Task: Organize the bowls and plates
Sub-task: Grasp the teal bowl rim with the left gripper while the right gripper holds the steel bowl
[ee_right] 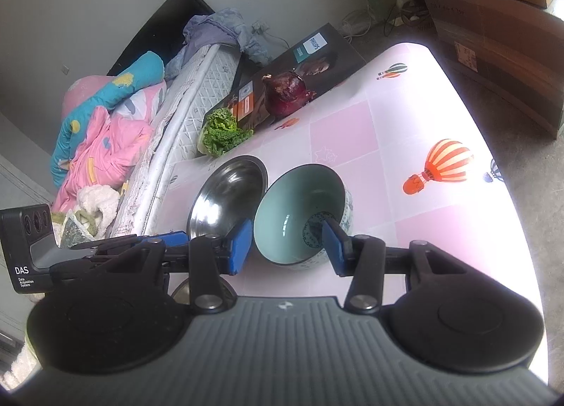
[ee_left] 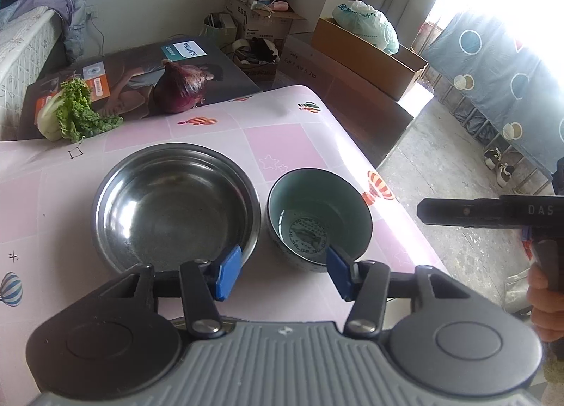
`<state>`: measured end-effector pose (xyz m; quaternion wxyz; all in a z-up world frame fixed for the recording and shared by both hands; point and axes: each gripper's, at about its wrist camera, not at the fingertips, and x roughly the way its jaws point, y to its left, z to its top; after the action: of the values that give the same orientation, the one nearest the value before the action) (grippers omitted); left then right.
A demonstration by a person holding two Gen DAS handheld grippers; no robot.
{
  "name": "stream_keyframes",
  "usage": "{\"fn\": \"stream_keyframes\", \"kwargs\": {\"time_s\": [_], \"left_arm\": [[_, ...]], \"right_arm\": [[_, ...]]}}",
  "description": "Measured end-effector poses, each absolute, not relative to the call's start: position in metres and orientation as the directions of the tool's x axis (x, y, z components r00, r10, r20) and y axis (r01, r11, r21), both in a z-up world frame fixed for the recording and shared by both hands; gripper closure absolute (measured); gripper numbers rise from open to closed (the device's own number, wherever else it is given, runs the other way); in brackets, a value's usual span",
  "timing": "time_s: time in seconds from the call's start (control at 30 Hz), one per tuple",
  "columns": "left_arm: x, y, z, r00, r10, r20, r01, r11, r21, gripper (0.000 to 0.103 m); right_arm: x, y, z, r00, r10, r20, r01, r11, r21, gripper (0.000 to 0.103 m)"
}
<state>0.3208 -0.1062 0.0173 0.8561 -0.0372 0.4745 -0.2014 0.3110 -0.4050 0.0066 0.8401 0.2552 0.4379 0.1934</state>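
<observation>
Daylight enters from the right in both views. In the left wrist view the upper right corner is overexposed to white, washing out the blue patterned curtain (ee_left: 493,64). In the right wrist view glare bleaches the right edge of the pink checked tablecloth (ee_right: 493,229). The round stainless-steel bowl (ee_left: 176,208) shows bright specular reflections. Fisheye distortion curves straight edges near the borders; the corners darken. Central focus is sharp.

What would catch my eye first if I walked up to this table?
Probably the two bowls side by side on the pink balloon-print tablecloth: a shiny steel bowl and a ceramic bowl with a pale green inside. Beyond them lie a red onion and leafy greens, while the blue-padded left tool hangs open in front.
</observation>
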Motion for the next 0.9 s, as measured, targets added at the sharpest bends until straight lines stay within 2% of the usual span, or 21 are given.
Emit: {"fn": "stream_keyframes", "kwargs": {"time_s": [0.13, 0.23, 0.37, 0.57, 0.63, 0.7, 0.9], "left_arm": [[0.332, -0.119, 0.004, 0.407, -0.392, -0.825, 0.284, 0.913, -0.294, 0.073], [0.341, -0.124, -0.006, 0.375, -0.388, -0.842, 0.252, 0.917, -0.310, 0.082], [0.351, -0.128, -0.015, 0.357, -0.377, -0.854, 0.212, 0.924, -0.319, 0.082], [0.362, -0.131, -0.028, 0.339, -0.361, -0.869, 0.156, 0.932, -0.326, 0.082], [0.364, -0.131, -0.031, 0.338, -0.360, -0.869, 0.143, 0.933, -0.331, 0.082], [0.366, -0.129, -0.032, 0.337, -0.365, -0.868, 0.134, 0.931, -0.340, 0.082], [0.367, -0.128, -0.035, 0.334, -0.392, -0.857, 0.129, 0.920, -0.370, 0.084]], "right_arm": [[0.333, -0.410, -0.013, 0.513, 0.561, -0.649, -0.063, 0.779, 0.624, 0.059], [0.351, -0.410, -0.027, 0.488, 0.567, -0.664, -0.048, 0.776, 0.628, 0.059], [0.376, -0.409, -0.047, 0.453, 0.570, -0.685, -0.025, 0.777, 0.630, 0.060], [0.404, -0.402, -0.074, 0.410, 0.589, -0.696, -0.004, 0.764, 0.645, 0.067], [0.409, -0.398, -0.081, 0.398, 0.597, -0.697, -0.002, 0.760, 0.650, 0.077], [0.412, -0.393, -0.086, 0.392, 0.594, -0.703, -0.006, 0.766, 0.643, 0.083], [0.404, -0.390, -0.086, 0.398, 0.579, -0.712, -0.047, 0.788, 0.614, 0.085]]}}
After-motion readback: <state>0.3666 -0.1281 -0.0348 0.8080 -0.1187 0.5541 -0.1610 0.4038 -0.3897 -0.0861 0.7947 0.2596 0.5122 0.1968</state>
